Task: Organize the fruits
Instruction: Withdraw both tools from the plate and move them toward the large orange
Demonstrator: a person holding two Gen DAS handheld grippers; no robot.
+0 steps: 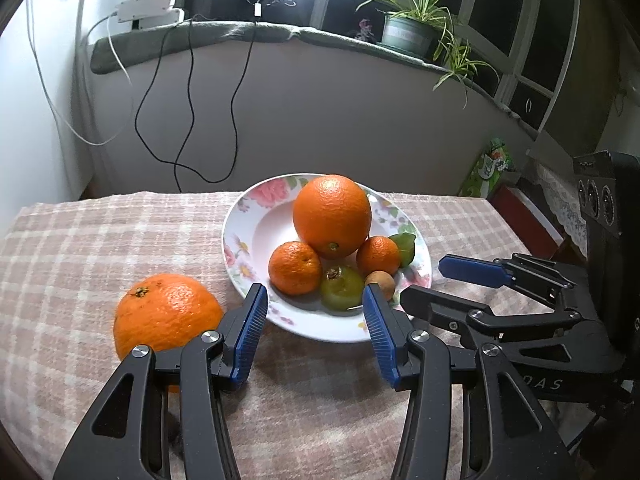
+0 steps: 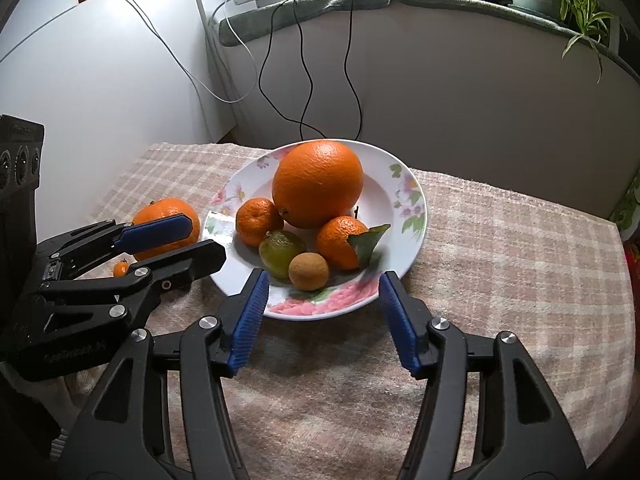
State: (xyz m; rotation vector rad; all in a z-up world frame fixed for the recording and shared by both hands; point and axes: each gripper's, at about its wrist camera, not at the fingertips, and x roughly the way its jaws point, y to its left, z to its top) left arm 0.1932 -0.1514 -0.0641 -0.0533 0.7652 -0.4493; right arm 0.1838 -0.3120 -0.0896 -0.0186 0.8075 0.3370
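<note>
Nearest the left wrist camera, the left gripper (image 1: 315, 300) shows two black arms tipped with blue ribbed fingers (image 1: 252, 332) that stand apart with nothing between them, just short of the near rim of the white floral-rimmed ceramic plate (image 1: 240, 240). The plate sits on a surface covered by a pink-and-cream checked woven cloth (image 1: 80, 240).

On the plate, a large round orange (image 1: 331, 216) rests toward the back. In front of it lie two small tangerines: one on the left (image 1: 295, 267) and one on the right (image 1: 378, 255) with a green leaf (image 1: 404, 246) attached. Touching these at the front are a dull green, soft-looking fruit (image 1: 342, 292) and a small round brown fruit (image 1: 380, 280).

A second large orange (image 1: 166, 314) lies on the cloth to the left of the plate, just beside the left gripper's outer finger and not on the plate. From the right wrist view, a tiny orange fruit (image 2: 120, 269) shows on the cloth near it, partly hidden behind the left gripper's arms.

The right gripper (image 2: 322, 286) likewise has its blue fingers (image 2: 250, 320) spread wide and empty, flanking the plate's near rim, with no fruit between them. In the left wrist view it reaches in from the right, its blue finger pad close to the plate's right edge.

Behind the surface, black and white cables (image 1: 192, 112) hang down a pale wall from a sill carrying a white power strip (image 1: 146, 6) and a potted spider plant (image 1: 416, 28).
</note>
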